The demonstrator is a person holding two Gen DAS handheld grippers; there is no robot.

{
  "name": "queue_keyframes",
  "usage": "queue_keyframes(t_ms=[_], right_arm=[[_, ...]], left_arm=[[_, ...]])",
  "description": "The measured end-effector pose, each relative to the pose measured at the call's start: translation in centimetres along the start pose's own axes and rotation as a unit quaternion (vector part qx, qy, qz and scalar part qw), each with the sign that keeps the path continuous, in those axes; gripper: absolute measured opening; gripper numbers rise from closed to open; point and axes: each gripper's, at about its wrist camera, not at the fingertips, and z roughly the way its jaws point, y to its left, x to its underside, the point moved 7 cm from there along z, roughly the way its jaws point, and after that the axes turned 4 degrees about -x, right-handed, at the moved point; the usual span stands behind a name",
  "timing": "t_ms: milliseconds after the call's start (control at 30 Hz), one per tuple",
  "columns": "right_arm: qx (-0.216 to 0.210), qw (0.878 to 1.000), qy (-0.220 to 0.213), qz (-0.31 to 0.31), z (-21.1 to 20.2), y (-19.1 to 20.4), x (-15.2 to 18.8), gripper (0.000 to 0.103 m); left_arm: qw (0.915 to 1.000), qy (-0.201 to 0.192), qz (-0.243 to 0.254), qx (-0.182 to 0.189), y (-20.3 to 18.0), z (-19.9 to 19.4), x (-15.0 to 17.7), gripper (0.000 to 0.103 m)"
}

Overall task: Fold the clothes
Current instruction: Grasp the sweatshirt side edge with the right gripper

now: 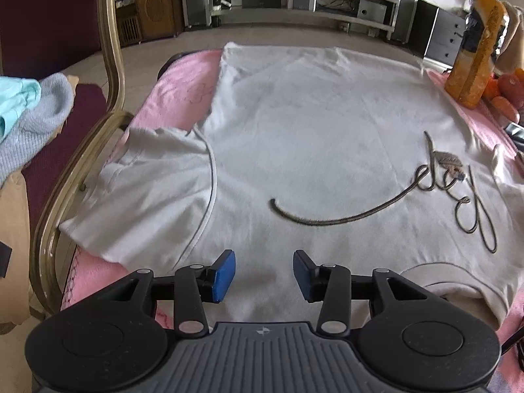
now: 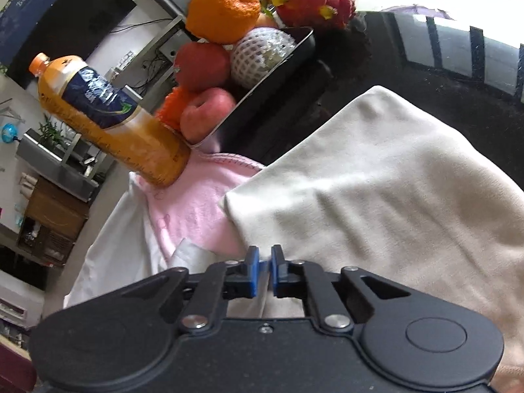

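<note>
White T-shirt (image 1: 311,137) under parted left gripper (image 1: 264,275) — sleeve (image 2: 376,190) pinched in right gripper (image 2: 265,270).

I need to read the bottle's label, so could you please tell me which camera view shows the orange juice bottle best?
The right wrist view: the orange juice bottle appears large and whole, label facing the camera. The left wrist view catches it only small, blurred, at the right edge.
</note>
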Motion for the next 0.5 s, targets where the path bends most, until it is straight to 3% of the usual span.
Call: queue_keyframes(t_ms=[167,300,400,500], right_arm=[[-0.011,1.0,-0.014,-0.02,-1.1,1.2,0.5,0.002],[-0.028,0.992,-0.048,-0.113,-2.9,4.6,1.6,0.002],[-0.067,0.969,-0.059,-0.231,-4.4,9.1,4.4,0.002],[-0.104,0.932,-0.047,-0.343,-5.2,13.3,8.8,0.002]], left_arm=[[0.9997,-0.025,0.004,0.006,-0.5,-1.3,-0.5,0.042],[0.9993,-0.036,0.009,0.009,-0.8,-2.0,-0.5,0.042],[0.999,-0.043,0.011,0.007,-0.8,-2.3,-0.5,0.042],[0.9989,-0.047,0.006,0.001,-0.4,-2.5,-0.5,0.042]])
